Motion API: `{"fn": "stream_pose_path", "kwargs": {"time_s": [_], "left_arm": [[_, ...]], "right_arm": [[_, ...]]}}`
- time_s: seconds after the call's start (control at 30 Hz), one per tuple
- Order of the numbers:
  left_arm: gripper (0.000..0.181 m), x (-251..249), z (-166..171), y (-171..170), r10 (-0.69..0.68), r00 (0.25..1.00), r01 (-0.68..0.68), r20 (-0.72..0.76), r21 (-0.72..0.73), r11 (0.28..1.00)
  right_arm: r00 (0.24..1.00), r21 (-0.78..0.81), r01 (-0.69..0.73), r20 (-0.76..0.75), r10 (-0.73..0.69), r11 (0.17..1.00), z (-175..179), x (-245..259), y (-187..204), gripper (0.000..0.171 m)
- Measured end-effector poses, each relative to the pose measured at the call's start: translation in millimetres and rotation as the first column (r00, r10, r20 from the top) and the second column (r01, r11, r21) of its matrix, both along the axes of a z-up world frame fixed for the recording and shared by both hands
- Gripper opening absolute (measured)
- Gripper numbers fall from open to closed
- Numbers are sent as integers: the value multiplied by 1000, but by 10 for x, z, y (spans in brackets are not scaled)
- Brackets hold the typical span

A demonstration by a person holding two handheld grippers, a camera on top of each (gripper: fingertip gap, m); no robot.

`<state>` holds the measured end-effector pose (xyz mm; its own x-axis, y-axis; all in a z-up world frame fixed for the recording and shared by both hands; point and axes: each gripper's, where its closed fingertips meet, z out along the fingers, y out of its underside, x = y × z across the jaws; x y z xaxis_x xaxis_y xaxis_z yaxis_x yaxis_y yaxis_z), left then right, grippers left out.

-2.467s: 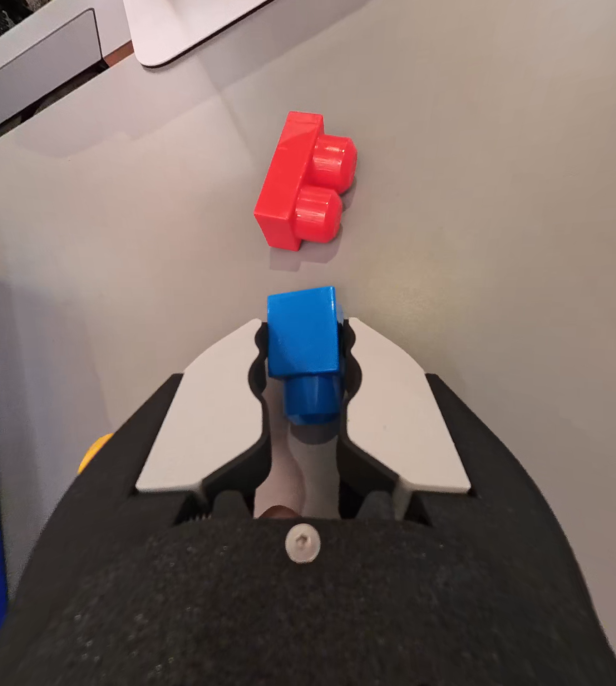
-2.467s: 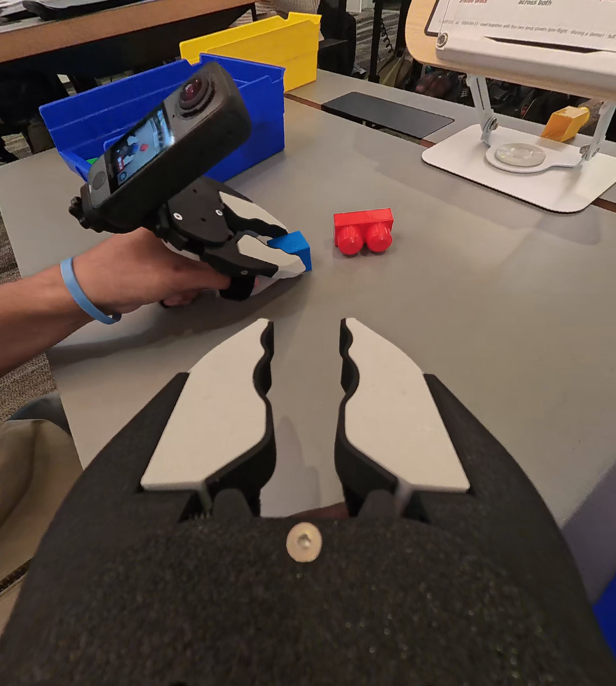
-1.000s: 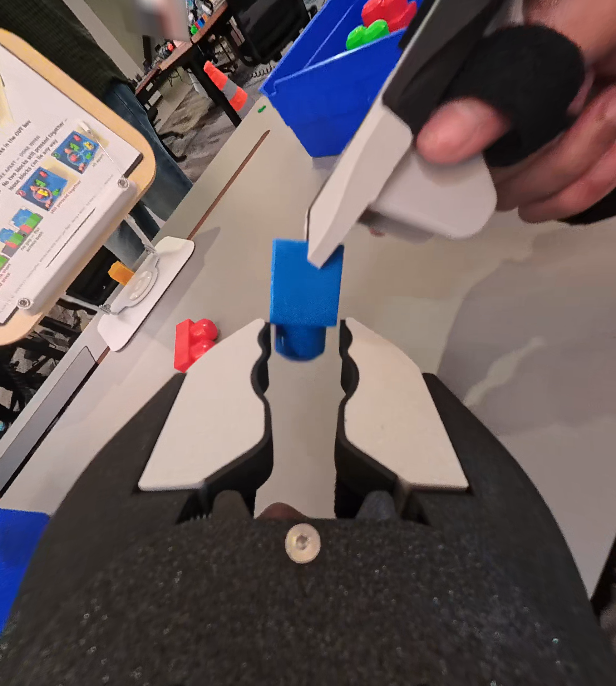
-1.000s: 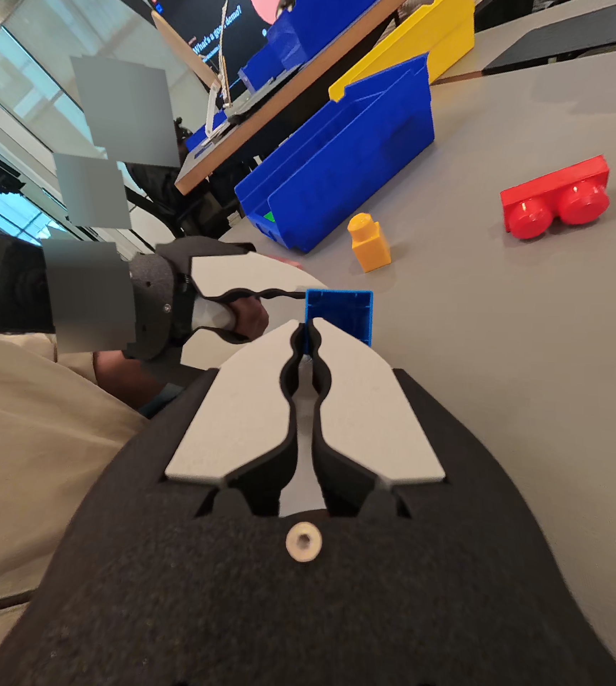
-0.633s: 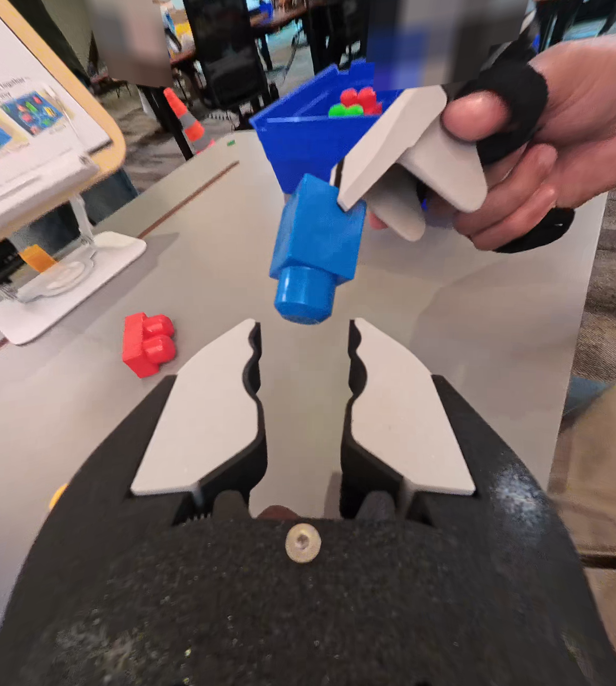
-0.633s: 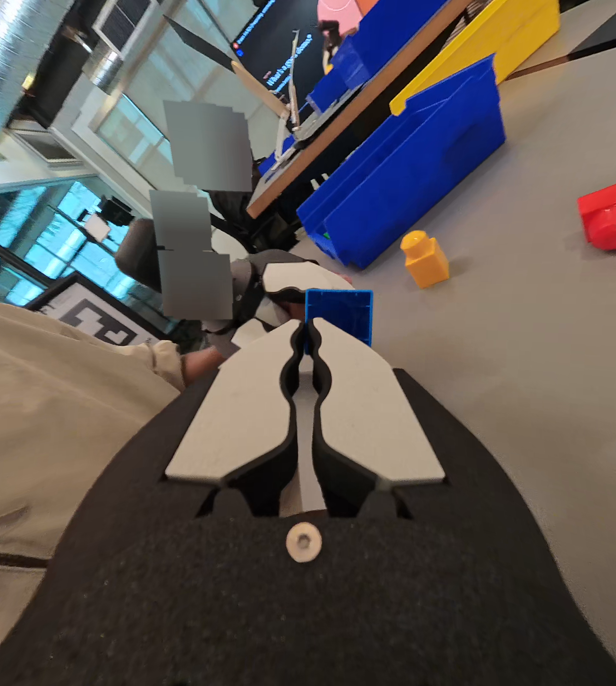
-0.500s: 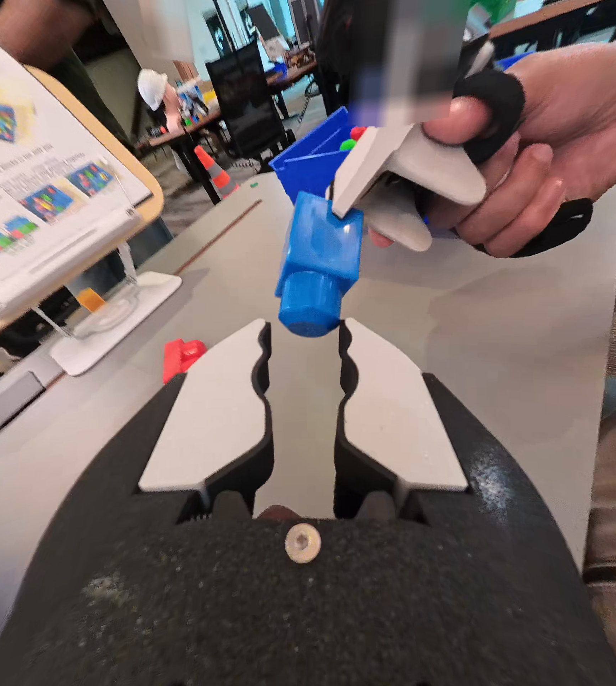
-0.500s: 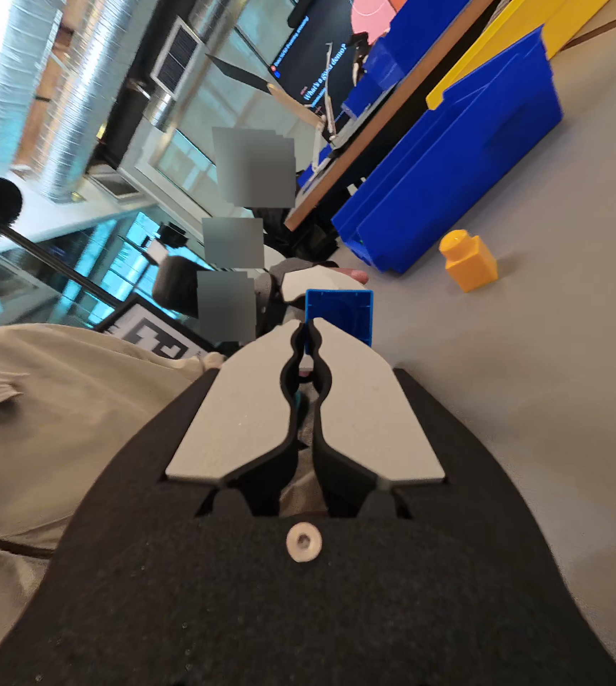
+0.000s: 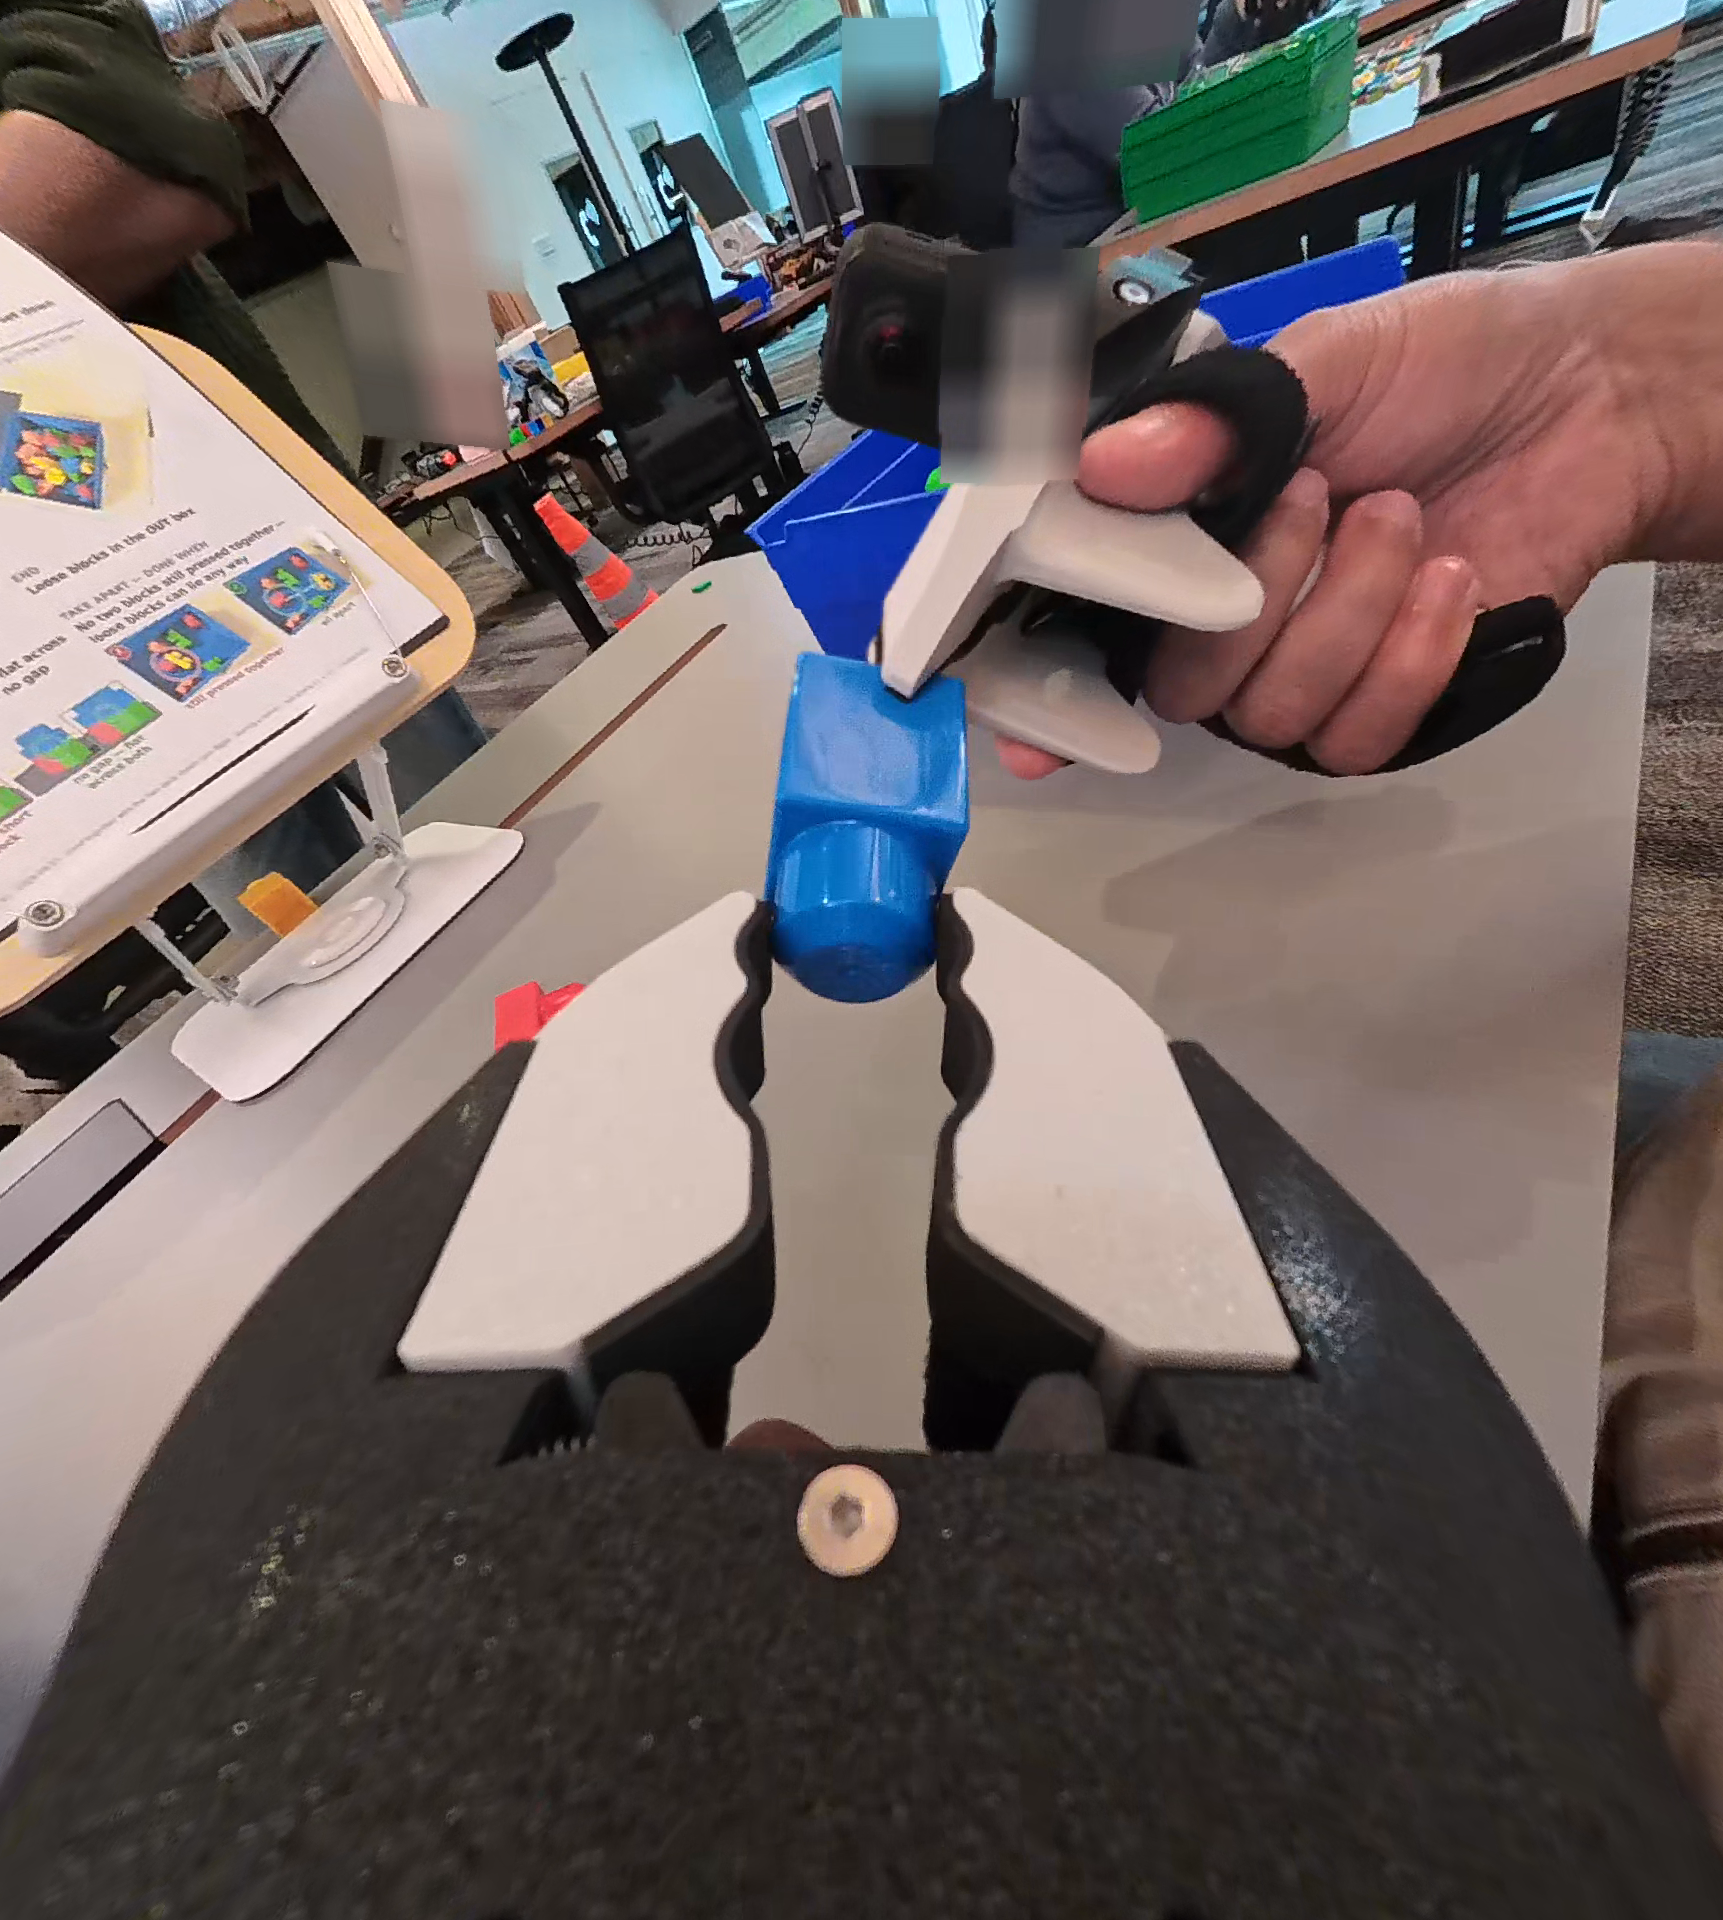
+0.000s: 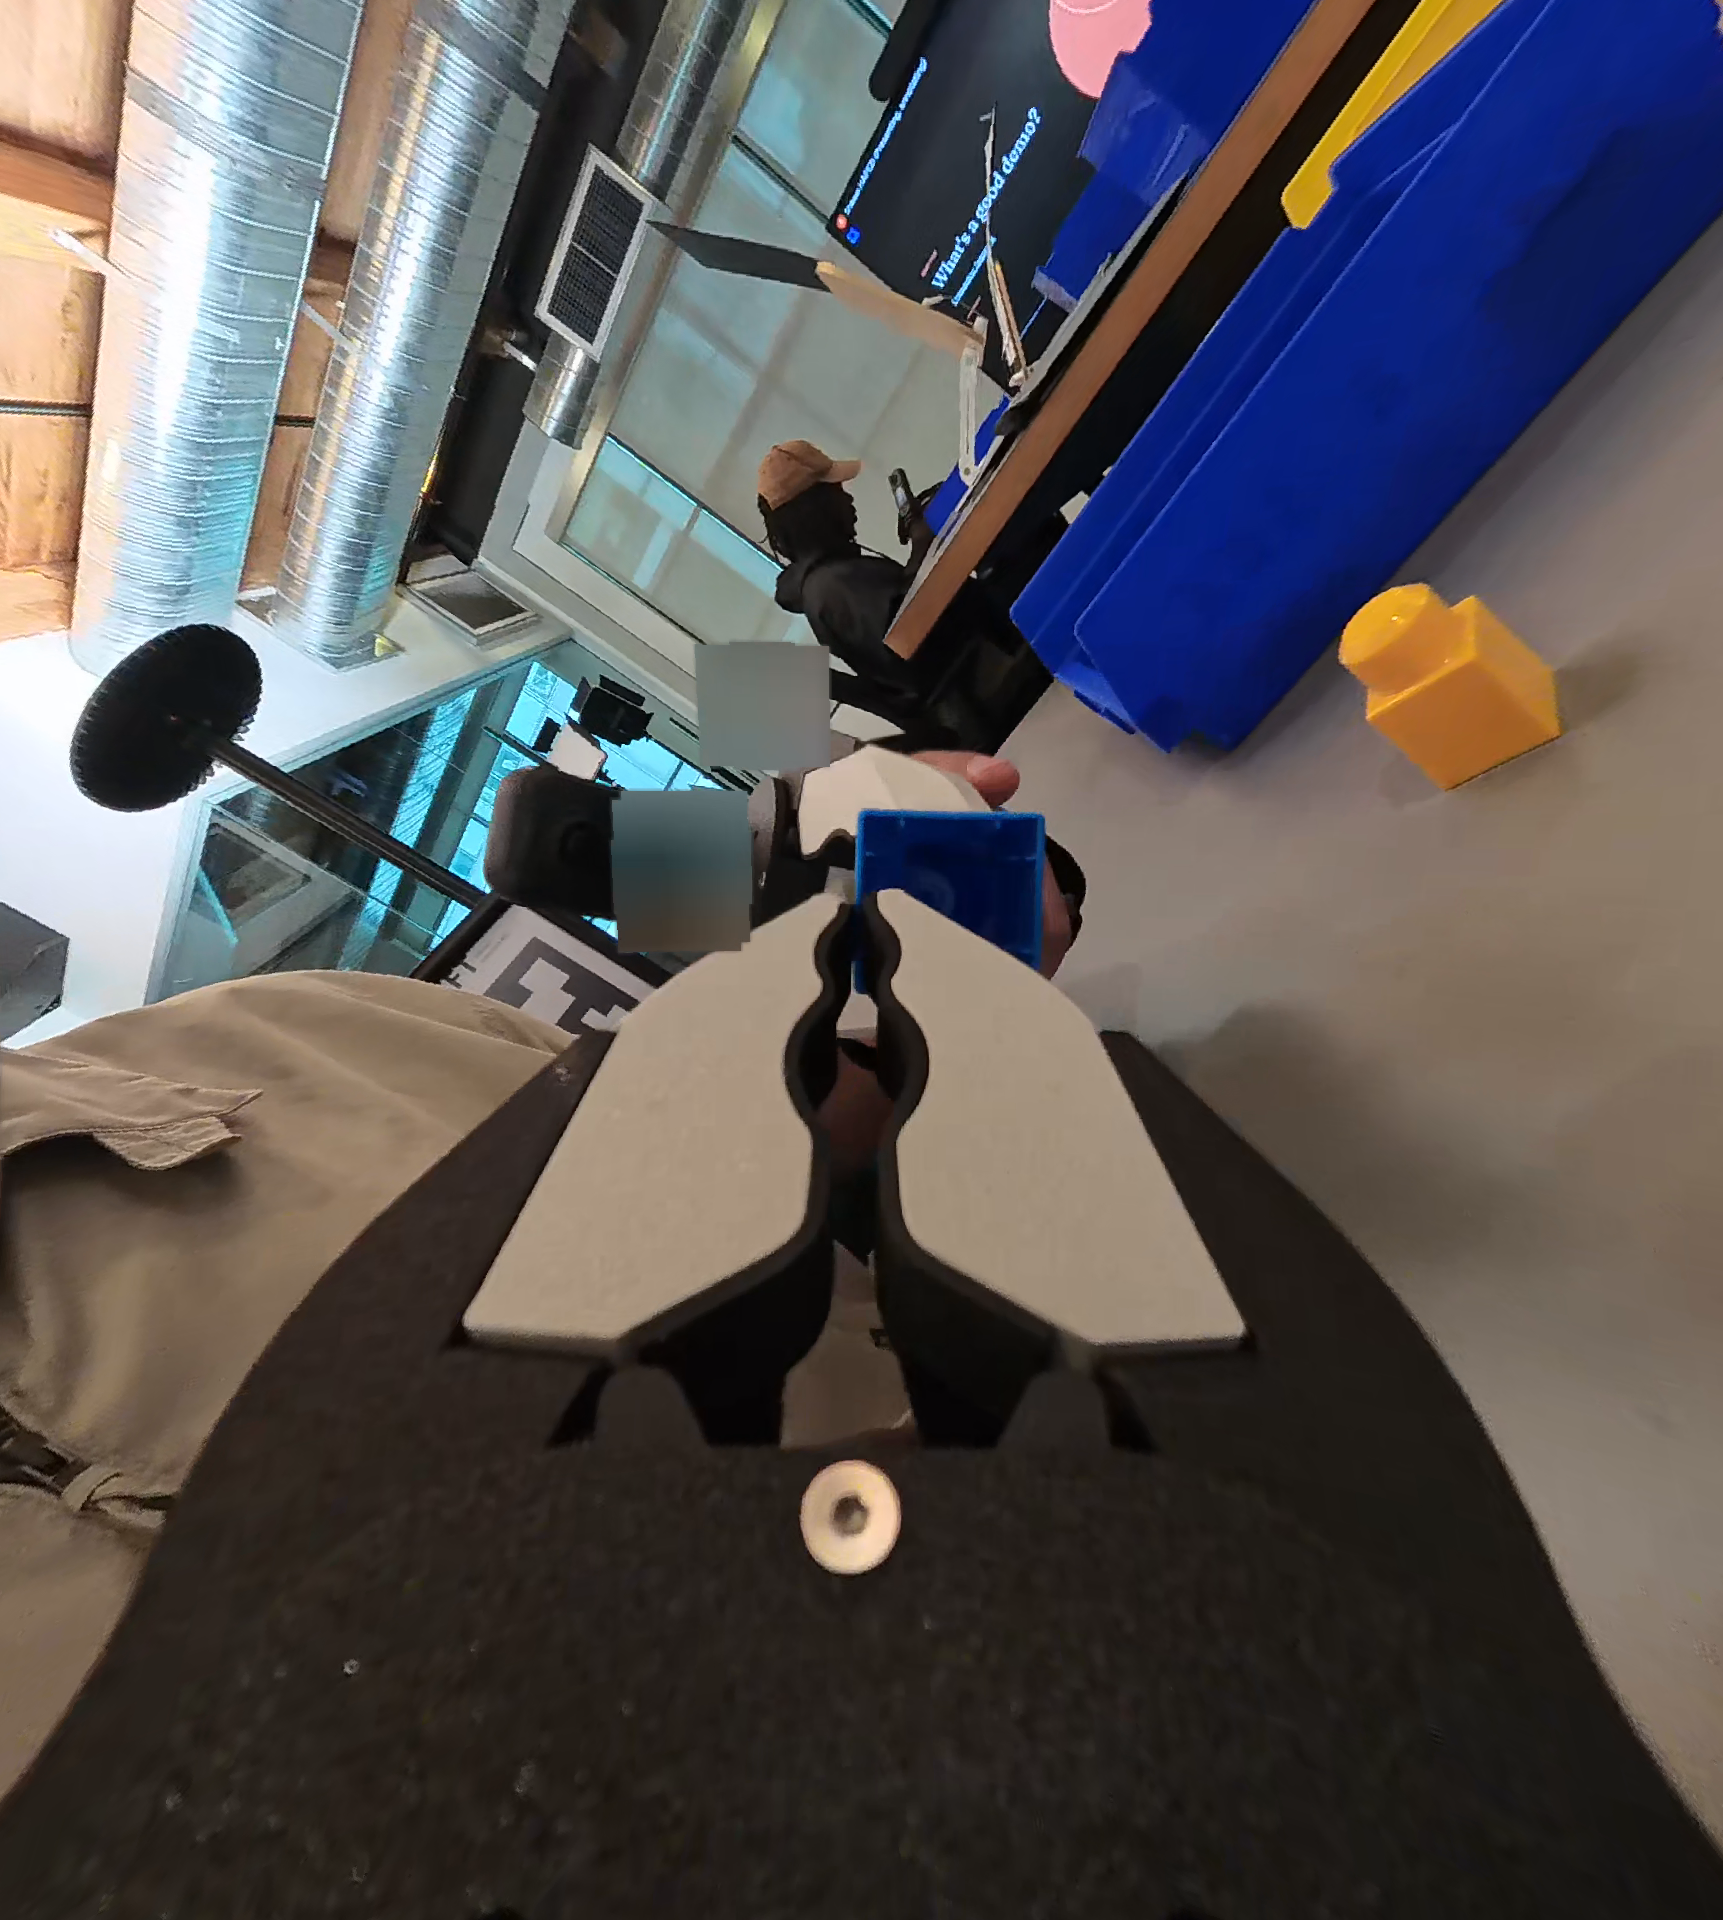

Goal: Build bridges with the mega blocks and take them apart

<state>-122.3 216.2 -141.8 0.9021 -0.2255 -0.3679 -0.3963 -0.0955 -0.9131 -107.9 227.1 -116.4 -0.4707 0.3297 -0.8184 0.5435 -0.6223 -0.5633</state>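
Observation:
A blue one-stud mega block (image 9: 867, 769) hangs in the air above the grey table (image 9: 1304, 987), stud toward my left gripper. My left gripper (image 9: 849, 920) has its fingertips closed on the stud from both sides. My right gripper (image 10: 857, 914) is shut on one thin wall of the block's open underside (image 10: 950, 883); it also shows in the left wrist view (image 9: 904, 675), held by a hand and pinching the block's far top edge. A red two-stud block (image 9: 530, 1013) lies on the table, mostly hidden by my left finger. A yellow one-stud block (image 10: 1449, 691) stands on the table.
A blue bin (image 10: 1356, 416) sits behind the yellow block, with a yellow bin (image 10: 1356, 135) beyond it. Another blue bin (image 9: 836, 540) holds blocks at the table's far end. An instruction board on a white stand (image 9: 161, 644) stands to the left. A person's beige clothing is close on the near side.
The right gripper took the blue block by its wall and the left let go. Both lifted and tilted; the left then closed again on the block's stud.

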Motion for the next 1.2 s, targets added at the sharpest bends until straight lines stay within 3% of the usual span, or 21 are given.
{"fn": "stream_pose_path", "kwargs": {"time_s": [0.17,0.33,0.5,0.6,0.67,0.83,1.07,1.2], "left_arm": [[29,-40,-48,-15,19,1000,-19,6,-27,999],[29,-210,-290,-87,106,992,-117,-63,-208,971],[29,-545,-448,-286,210,969,-248,-134,-461,852],[29,-657,-520,-422,256,959,-274,-120,-613,741],[29,-778,-620,-514,332,932,-331,-144,-712,620],[30,-920,-767,-529,388,901,-375,-196,-800,468],[30,-1160,-977,-513,390,874,-426,-289,-843,328],[30,-1122,-969,-443,367,886,-405,-284,-858,315]], "right_arm": [[1000,61,23,17,-24,998,-70,-41,27,10],[988,324,151,-26,-150,934,-164,-66,230,32],[966,592,247,-83,-247,767,-266,-52,414,38],[954,608,289,-113,-279,739,-219,-30,496,38],[947,625,304,-120,-297,719,-229,-11,556,37],[940,672,318,-130,-317,668,-226,44,650,37],[933,677,340,-156,-324,653,-138,114,694,36],[933,677,340,-157,-322,653,-125,130,692,36]]}}
